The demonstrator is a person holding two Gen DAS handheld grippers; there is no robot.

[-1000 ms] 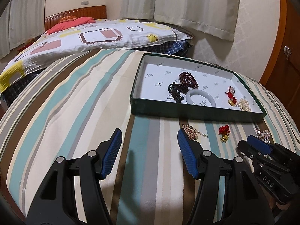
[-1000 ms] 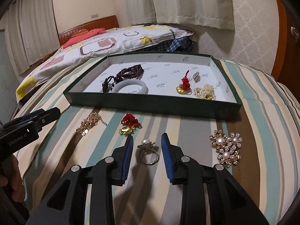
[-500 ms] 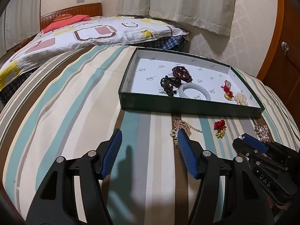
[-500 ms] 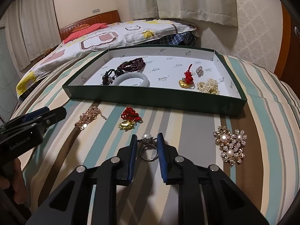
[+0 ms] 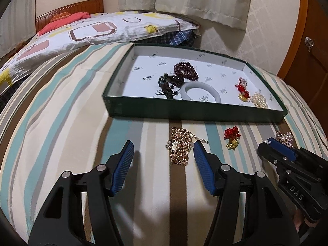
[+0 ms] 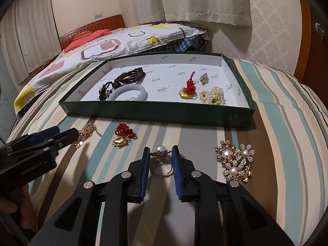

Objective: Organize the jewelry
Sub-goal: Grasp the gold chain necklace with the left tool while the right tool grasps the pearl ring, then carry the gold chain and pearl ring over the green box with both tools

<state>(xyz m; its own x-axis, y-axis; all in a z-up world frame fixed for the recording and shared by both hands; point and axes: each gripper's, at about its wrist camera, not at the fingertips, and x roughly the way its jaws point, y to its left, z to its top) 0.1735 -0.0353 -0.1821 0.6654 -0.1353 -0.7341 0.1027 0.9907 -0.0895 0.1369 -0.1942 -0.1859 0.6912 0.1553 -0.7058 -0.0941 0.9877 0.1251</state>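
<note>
Right gripper point(image 6: 159, 157): your jaws are narrow, clamped on the pearl ring point(image 6: 162, 161).
Left gripper point(image 5: 163, 153): your jaws stand wide over the striped cover, gripping nothing; the gold chain point(image 5: 180, 148) lies between the tips.
Loose pieces: red charm point(image 6: 123, 135) at 11 o'clock of the ring, pearl brooch point(image 6: 235, 162) at 3.
Box point(image 6: 155, 114): at 12 o'clock, holding bangle point(image 6: 128, 95), bead bracelets, pearls.
</note>
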